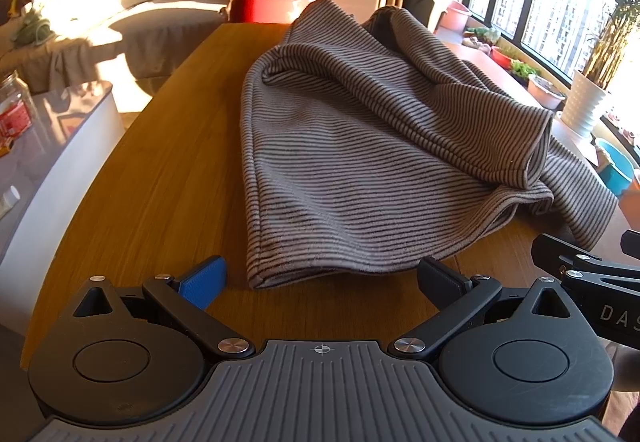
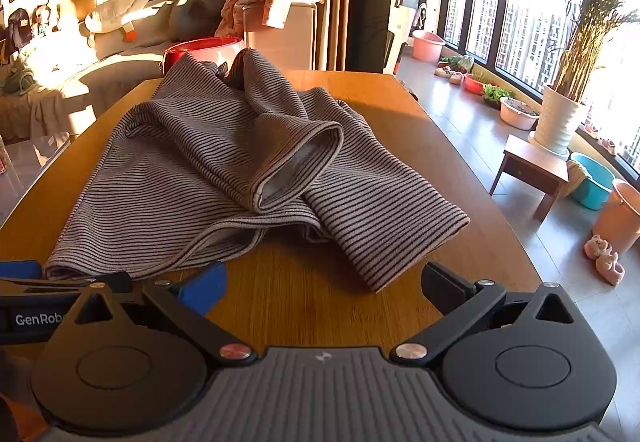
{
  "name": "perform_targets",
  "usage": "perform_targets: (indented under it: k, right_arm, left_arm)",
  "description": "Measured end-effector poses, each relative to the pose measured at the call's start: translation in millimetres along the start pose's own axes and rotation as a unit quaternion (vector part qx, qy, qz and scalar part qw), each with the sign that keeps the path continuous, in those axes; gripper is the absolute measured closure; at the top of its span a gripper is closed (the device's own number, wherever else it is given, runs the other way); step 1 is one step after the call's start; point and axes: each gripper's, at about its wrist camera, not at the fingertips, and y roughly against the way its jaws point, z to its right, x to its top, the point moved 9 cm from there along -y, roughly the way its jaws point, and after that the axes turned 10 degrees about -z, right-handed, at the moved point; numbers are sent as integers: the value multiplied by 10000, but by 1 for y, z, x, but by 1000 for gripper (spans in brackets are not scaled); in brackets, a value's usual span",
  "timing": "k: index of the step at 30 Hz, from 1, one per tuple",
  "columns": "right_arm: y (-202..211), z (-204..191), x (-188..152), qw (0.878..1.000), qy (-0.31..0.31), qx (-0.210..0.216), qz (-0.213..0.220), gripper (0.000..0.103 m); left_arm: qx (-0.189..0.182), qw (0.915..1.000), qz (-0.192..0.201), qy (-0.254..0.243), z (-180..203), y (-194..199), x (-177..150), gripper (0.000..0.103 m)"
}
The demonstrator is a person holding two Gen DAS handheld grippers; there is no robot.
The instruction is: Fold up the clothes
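- Our left gripper (image 1: pixel 322 280): fingers spread wide, nothing between them. Blue ribbed pad on one finger (image 1: pixel 204 282), plain black on the other. It sits low over the wooden table (image 1: pixel 160 182), tips just short of the garment's near hem.
- Striped garment (image 1: pixel 360 146): soft knit w/ thin dark stripes on grey-brown, lying crumpled mid-table, not folded flat. Left side edge is fairly straight; centre is bunched into rounded folds.
- Sleeve (image 2: pixel 304 158) flopped across the top, open tubular cuff facing us, pale lining visible inside.
- Second flat strip of the same knit (image 2: pixel 388 226) runs toward the near-right table edge, squared end.
- Our right gripper (image 2: pixel 324 284): also wide apart, empty, same blue/black pads. Bare wood grain between the tips; the strip's end lies just ahead, can't tell if touching.
- Behind the table: red round tub (image 1: pixel 272 4), partly hidden by fabric.
- Right side: window wall, white ribbed planter (image 2: pixel 558 118), blue plastic basin (image 2: pixel 592 182) on the floor.
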Motion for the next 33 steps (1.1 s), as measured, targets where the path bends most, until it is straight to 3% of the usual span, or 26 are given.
perform_targets:
  k: [4, 7, 10, 16, 20, 23, 25, 28, 33]
  right_arm:
    - [-3, 9, 10, 9999, -75, 88, 51, 0]
    - [-5, 19, 36, 9990, -264, 280, 249, 0]
    - [-10, 30, 67, 9953, -559, 637, 478, 0]
    - [-55, 33, 120, 9891, -790, 1198, 330, 0]
    - [-104, 22, 140, 9776, -892, 1895, -188, 0]
    - [-139, 23, 142, 9707, -1024, 2124, -459, 0]
    - [-144, 24, 139, 9705, -921, 2215, -246, 0]
    - [-139, 21, 128, 9737, -565, 2205, 21, 0]
    - [-115, 27, 102, 9686, -884, 2315, 196, 0]
  left_arm:
    - [-456, 9984, 296, -148, 5, 10, 27, 0]
    - [-818, 9953, 490, -162, 7, 13, 52, 0]
    - [-1025, 9942, 331, 15, 4, 1, 69, 0]
    - [-1292, 9915, -81, -117, 10, -37, 90, 0]
    - [-1490, 9884, -68, -288, 21, -63, 107, 0]
    - [-1542, 9873, 2, -394, 25, -76, 110, 0]
    - [-1536, 9866, 179, -512, 27, -77, 110, 0]
    - [-1641, 9835, 393, -658, 26, -73, 102, 0]
    - [-1916, 9783, 522, -596, 19, -64, 91, 0]
